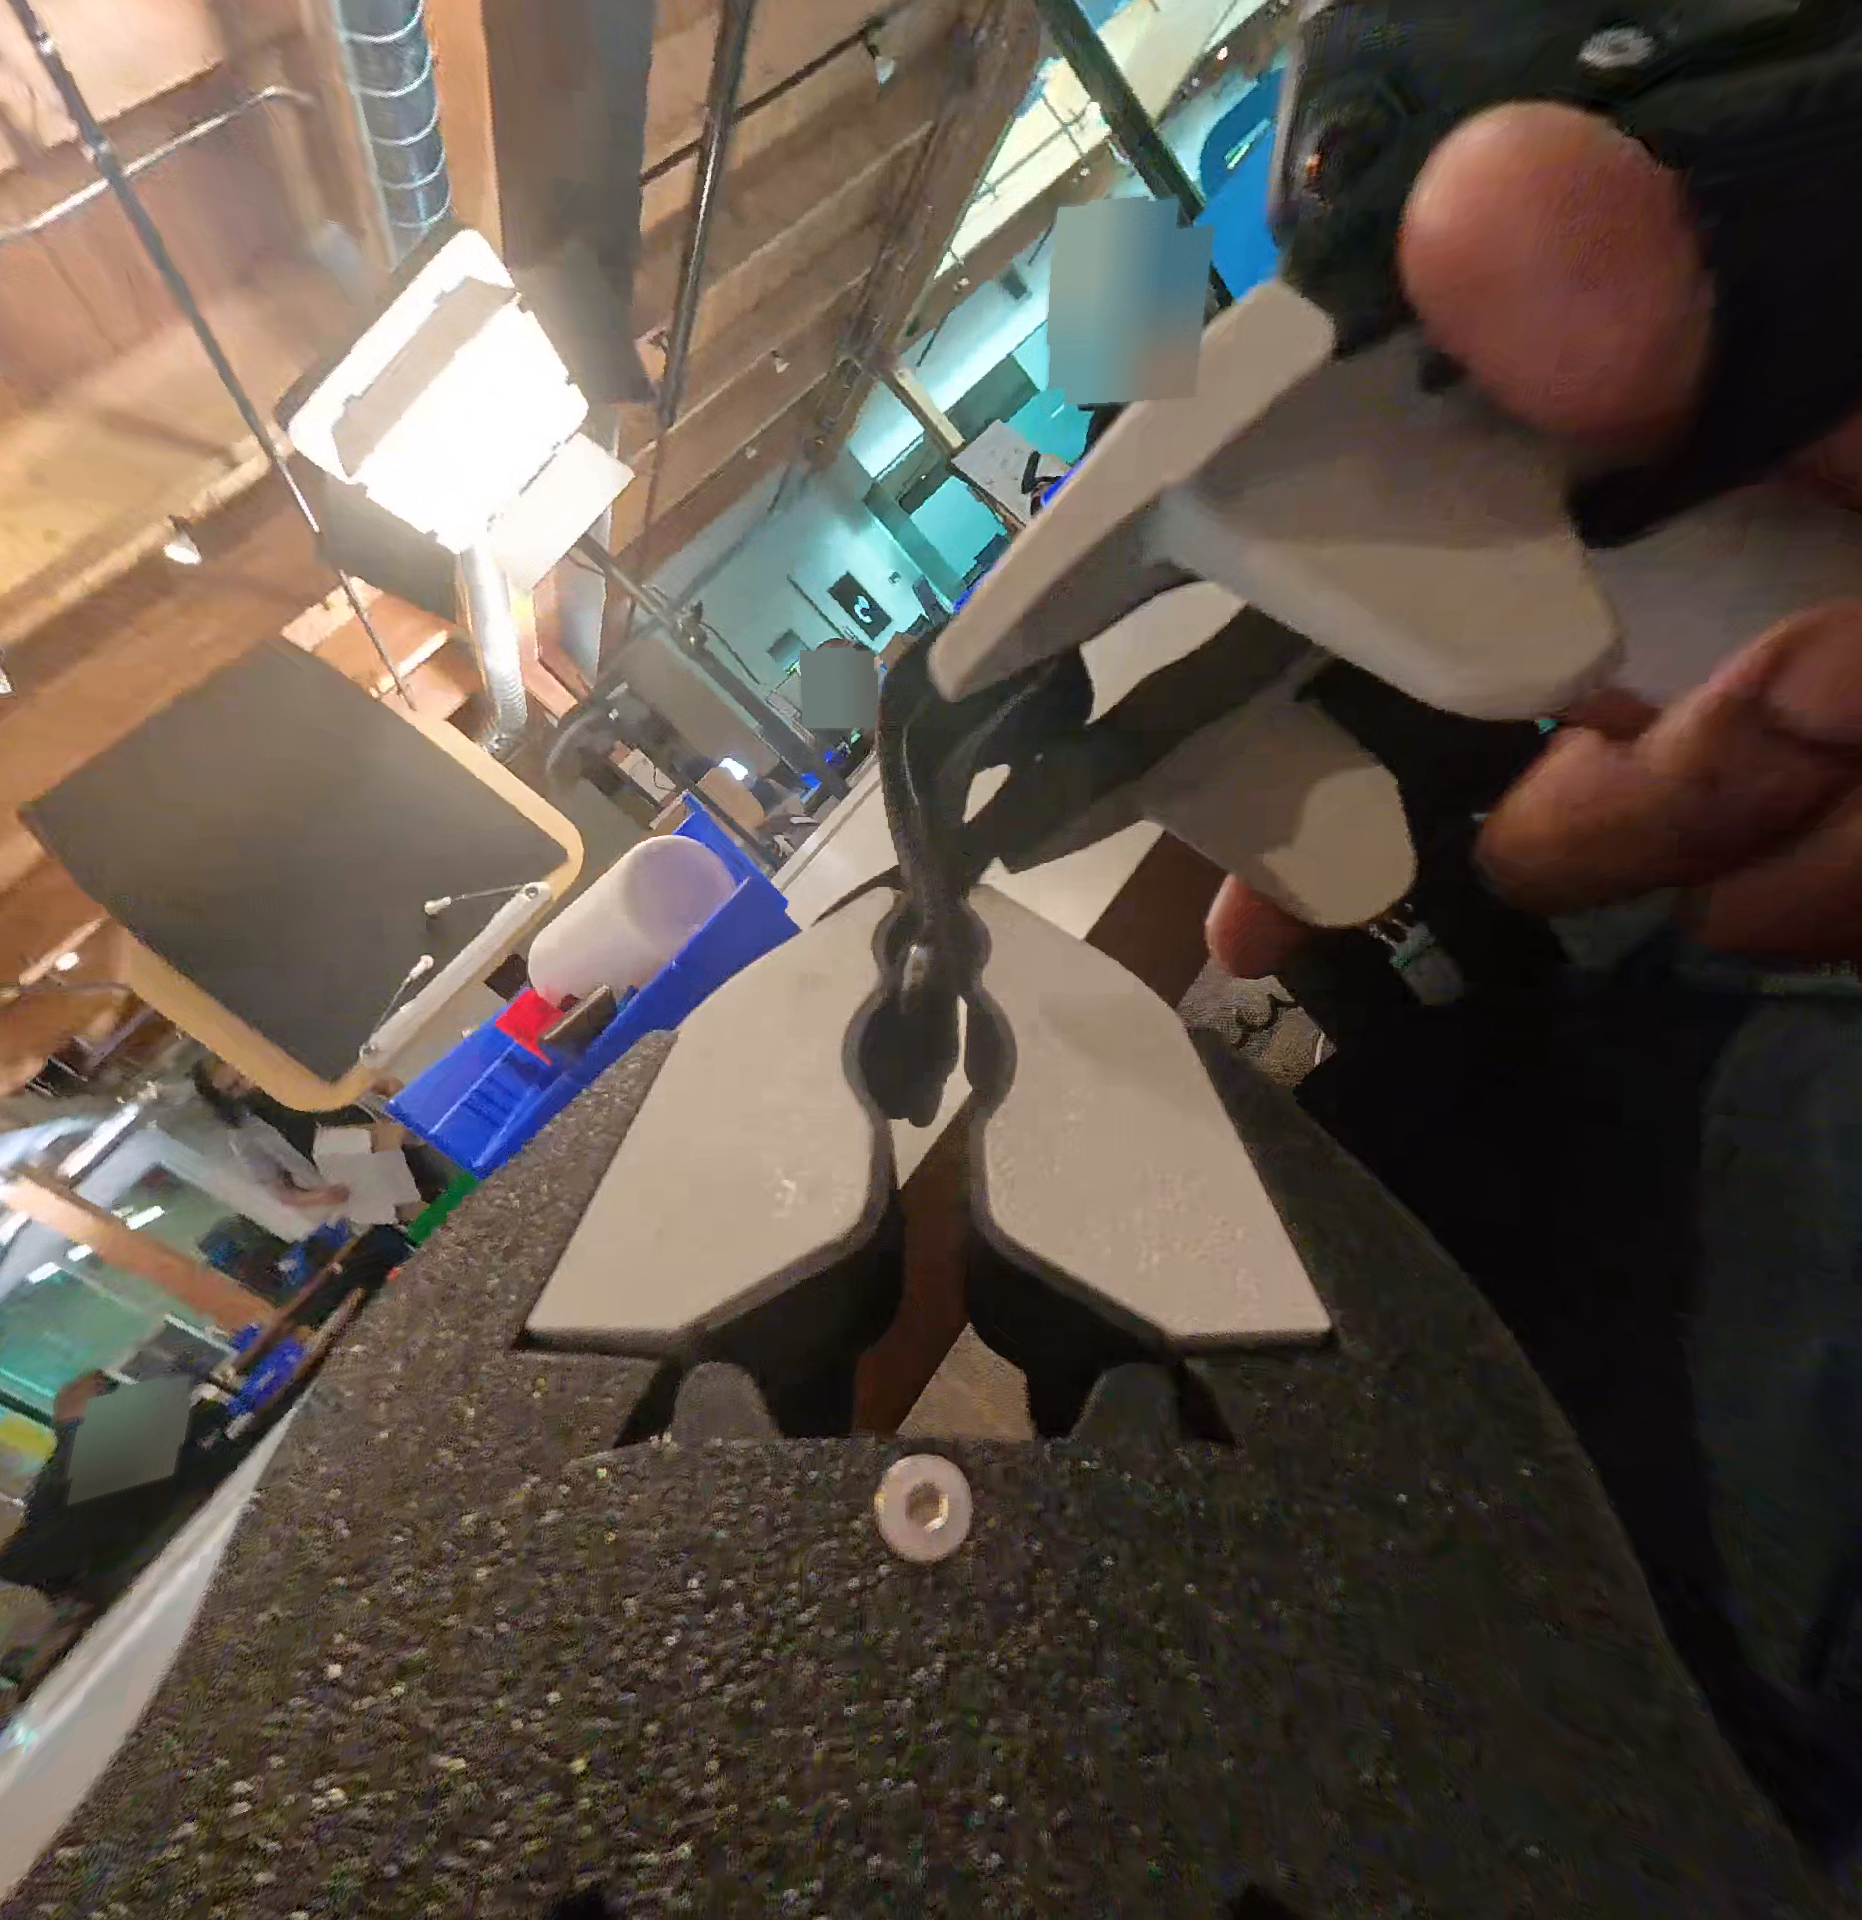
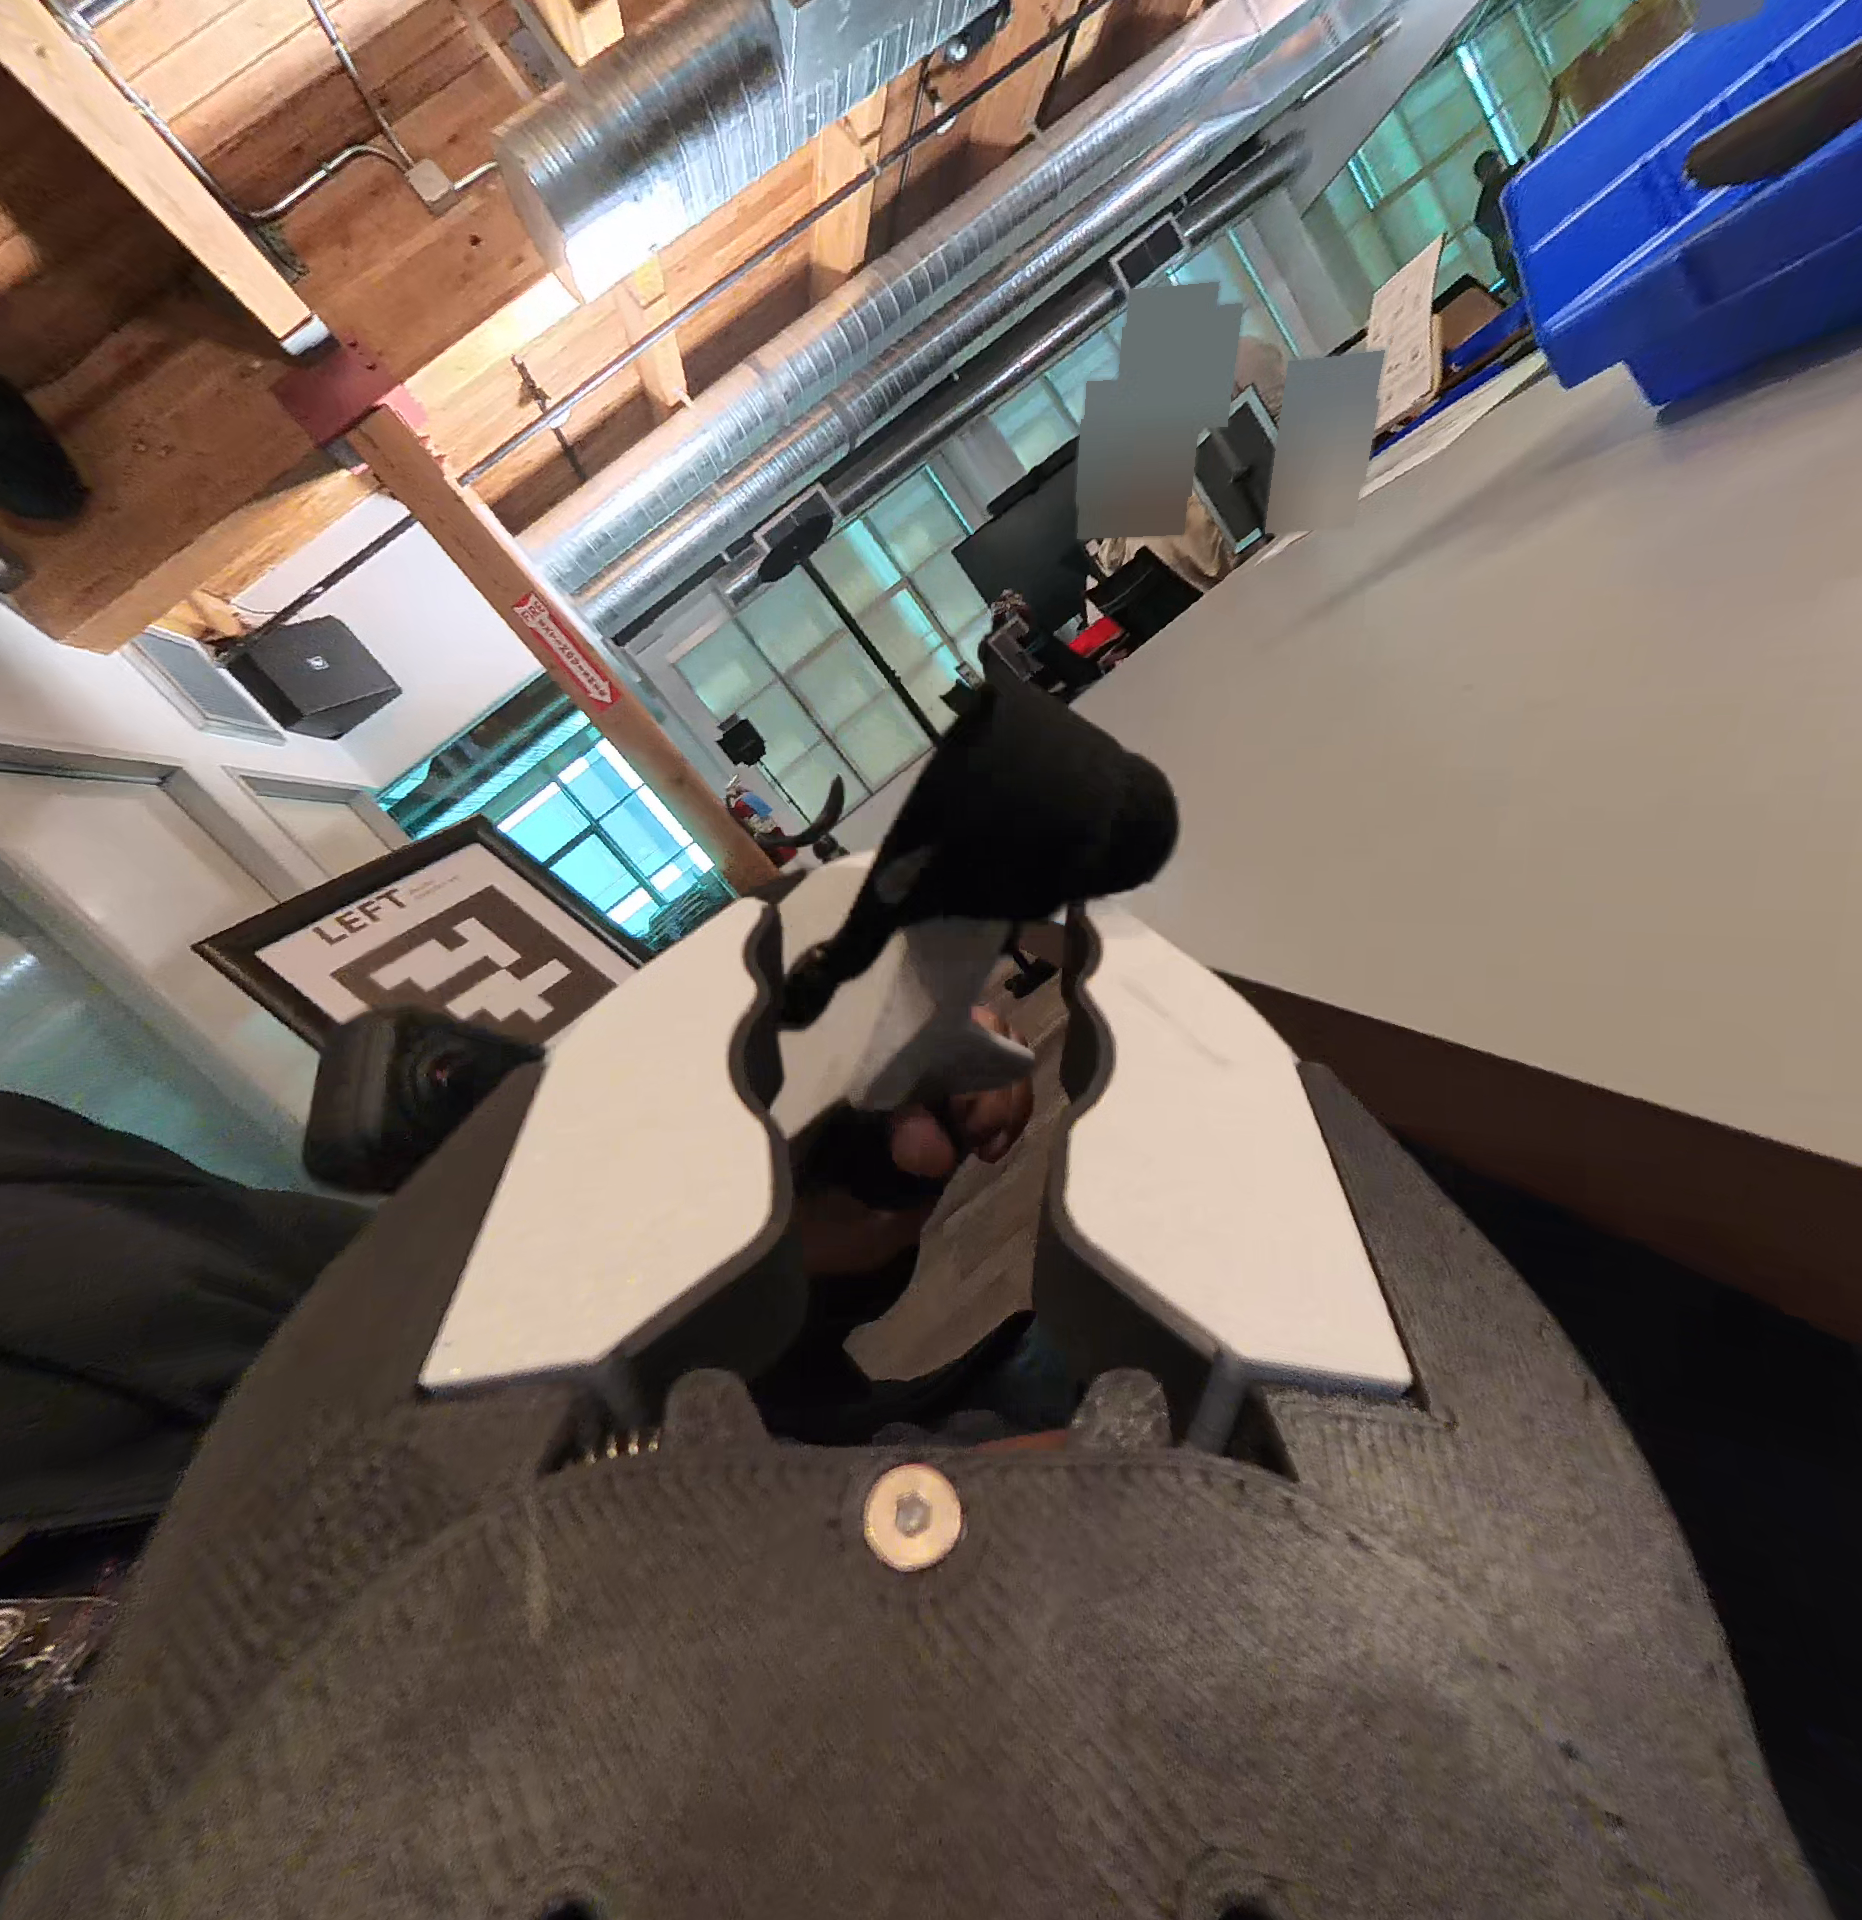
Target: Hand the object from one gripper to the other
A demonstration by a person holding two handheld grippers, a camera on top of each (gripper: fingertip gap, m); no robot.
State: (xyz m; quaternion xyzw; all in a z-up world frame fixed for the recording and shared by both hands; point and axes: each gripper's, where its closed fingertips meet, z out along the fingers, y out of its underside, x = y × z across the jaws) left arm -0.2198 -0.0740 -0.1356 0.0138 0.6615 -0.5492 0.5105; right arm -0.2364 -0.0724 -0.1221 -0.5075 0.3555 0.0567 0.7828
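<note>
A black, soft-looking object (image 1: 919, 831) is held up in the air between the two grippers. My left gripper (image 1: 932, 935) is shut on its thin lower end. My right gripper (image 1: 994, 764) comes in from the upper right with its jaws apart, one on each side of the object's upper part. In the right wrist view the right gripper (image 2: 927, 914) is open. The object's wide black end (image 2: 1020, 821) sits at and beyond its fingertips. A grey finger of the left gripper (image 2: 932, 1023) shows in the gap, pinching the object.
A grey table (image 2: 1478, 779) runs along the right, with a blue bin (image 2: 1685, 229) at its far end. Blue bins (image 1: 636, 1039) and a white cylinder (image 1: 636, 914) lie behind the left gripper. A person's hand (image 1: 1685, 790) holds the right gripper. Less than 4 cm separates the two grippers' tips.
</note>
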